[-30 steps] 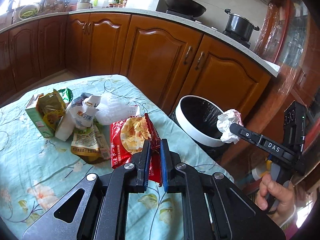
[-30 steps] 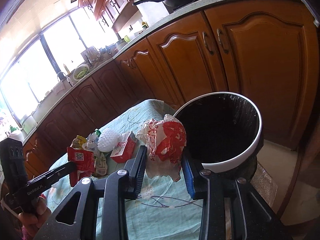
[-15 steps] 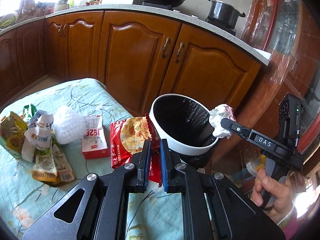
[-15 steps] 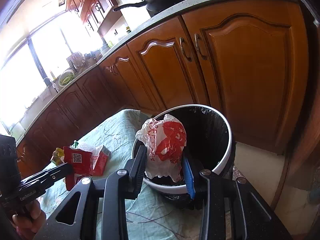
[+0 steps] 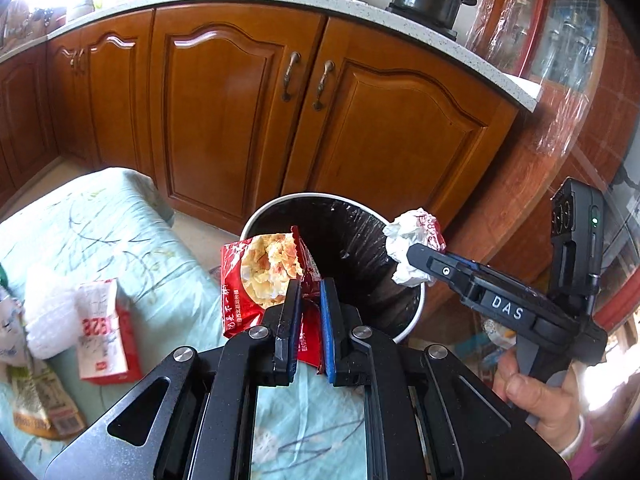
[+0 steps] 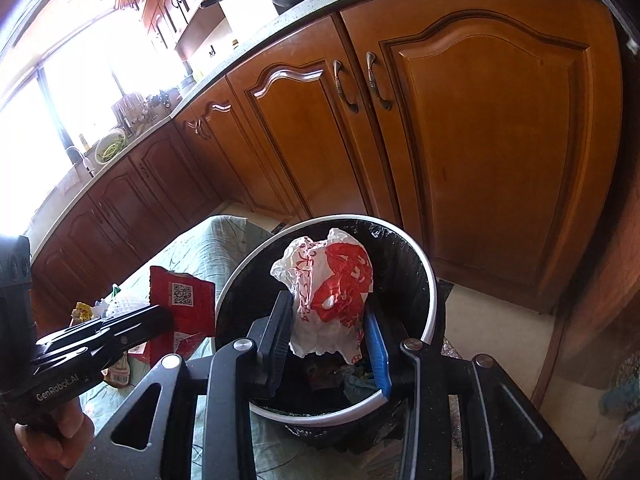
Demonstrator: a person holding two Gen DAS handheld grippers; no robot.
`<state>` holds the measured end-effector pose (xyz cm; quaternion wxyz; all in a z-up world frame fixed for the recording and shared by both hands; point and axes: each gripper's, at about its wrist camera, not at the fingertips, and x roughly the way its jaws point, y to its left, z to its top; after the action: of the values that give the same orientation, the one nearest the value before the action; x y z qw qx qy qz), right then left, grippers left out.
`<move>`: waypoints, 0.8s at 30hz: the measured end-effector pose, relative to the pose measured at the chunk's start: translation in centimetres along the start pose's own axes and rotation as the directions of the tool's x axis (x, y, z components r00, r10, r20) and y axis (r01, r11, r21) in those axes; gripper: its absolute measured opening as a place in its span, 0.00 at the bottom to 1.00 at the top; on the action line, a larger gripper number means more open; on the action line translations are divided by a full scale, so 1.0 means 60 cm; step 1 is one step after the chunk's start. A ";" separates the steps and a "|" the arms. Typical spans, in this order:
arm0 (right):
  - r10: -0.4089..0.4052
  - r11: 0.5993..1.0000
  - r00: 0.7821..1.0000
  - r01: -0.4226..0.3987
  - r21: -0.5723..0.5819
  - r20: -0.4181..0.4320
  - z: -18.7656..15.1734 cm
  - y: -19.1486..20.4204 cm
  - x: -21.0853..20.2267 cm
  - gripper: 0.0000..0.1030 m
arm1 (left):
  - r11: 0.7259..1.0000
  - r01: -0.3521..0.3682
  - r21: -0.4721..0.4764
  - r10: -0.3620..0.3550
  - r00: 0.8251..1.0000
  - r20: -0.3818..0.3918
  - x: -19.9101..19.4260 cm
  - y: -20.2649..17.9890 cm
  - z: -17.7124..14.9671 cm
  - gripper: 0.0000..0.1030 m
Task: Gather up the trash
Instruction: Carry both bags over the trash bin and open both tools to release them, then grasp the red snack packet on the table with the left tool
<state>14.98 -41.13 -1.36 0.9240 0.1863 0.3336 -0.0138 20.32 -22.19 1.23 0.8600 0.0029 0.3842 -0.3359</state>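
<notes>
My left gripper (image 5: pixel 307 286) is shut on a red snack wrapper (image 5: pixel 266 276) and holds it at the near left rim of the round white trash bin (image 5: pixel 280 204) with a black liner. My right gripper (image 6: pixel 330 312) is shut on a crumpled white and red plastic bag (image 6: pixel 328 296), held directly over the bin's opening (image 6: pixel 400 264). The right gripper with the bag (image 5: pixel 412 240) also shows in the left wrist view, over the bin's right rim. The left gripper and red wrapper (image 6: pixel 182 304) show in the right wrist view, left of the bin.
More trash lies on the floral tablecloth (image 5: pixel 100 216): a red and white carton (image 5: pixel 106 328), a white foam net (image 5: pixel 48 312), a yellow packet (image 5: pixel 36 404). Wooden kitchen cabinets (image 5: pixel 240 112) stand just behind the bin. Some trash lies in the bin's bottom (image 6: pixel 340 376).
Both grippers have moved right, away from the trash pile toward the bin. The right gripper's bag went from beside the bin to over its opening. The left's wrapper reached the rim.
</notes>
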 end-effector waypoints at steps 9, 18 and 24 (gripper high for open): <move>-0.029 0.999 0.999 0.029 -0.017 -0.032 0.007 0.000 0.032 0.40 | 1.000 -0.032 -0.001 0.031 0.996 -0.079 0.066 -0.009 0.018 0.08; -0.024 0.999 0.999 0.024 0.022 -0.030 -0.001 -0.008 0.030 0.56 | 0.999 -0.024 -0.029 0.021 0.994 -0.103 0.078 -0.009 0.020 0.35; -0.002 0.999 1.000 0.002 0.048 0.002 -0.017 0.002 0.007 0.65 | 0.998 -0.035 -0.054 0.030 0.997 -0.075 0.039 0.002 0.006 0.39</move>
<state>14.70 -40.64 -2.28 0.9196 0.2083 0.3324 -0.0229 21.76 -23.52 -0.08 0.8503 -0.0023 0.4248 -0.3108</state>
